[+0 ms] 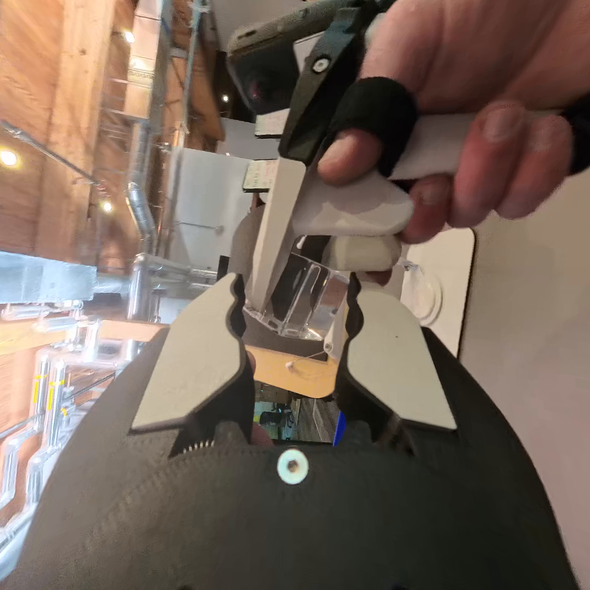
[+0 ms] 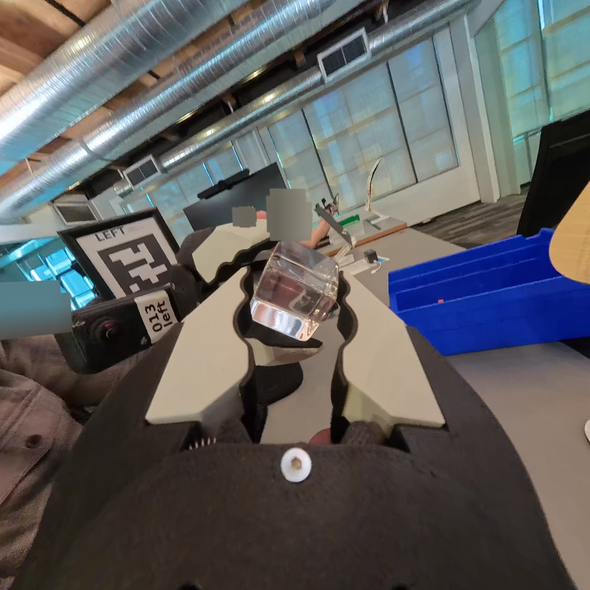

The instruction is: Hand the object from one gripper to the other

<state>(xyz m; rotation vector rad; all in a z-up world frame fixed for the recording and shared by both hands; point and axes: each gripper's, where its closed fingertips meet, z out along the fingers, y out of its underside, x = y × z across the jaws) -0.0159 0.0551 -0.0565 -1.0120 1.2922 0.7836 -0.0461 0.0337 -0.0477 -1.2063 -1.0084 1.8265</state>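
A clear square glass block (image 2: 295, 289) hangs in the air between both grippers; it also shows in the left wrist view (image 1: 300, 303). My right gripper (image 2: 293, 287) has its two fingers pressed on the block's left and right sides. My left gripper (image 1: 293, 297) has its pads against the block's other two sides. In the right wrist view, the left gripper (image 2: 268, 300) comes in from the far left, one finger above and one under the block. In the left wrist view, the right gripper (image 1: 319, 255) reaches down from above, held by a hand (image 1: 479, 127).
A blue plastic bin (image 2: 479, 293) stands on the grey table (image 2: 479, 399) to the right. A tan board edge (image 2: 571, 249) juts in at far right. A black monitor (image 2: 558, 175) stands behind. A person's sleeve (image 2: 32, 415) is at left. The grippers are tip to tip, or close to it.
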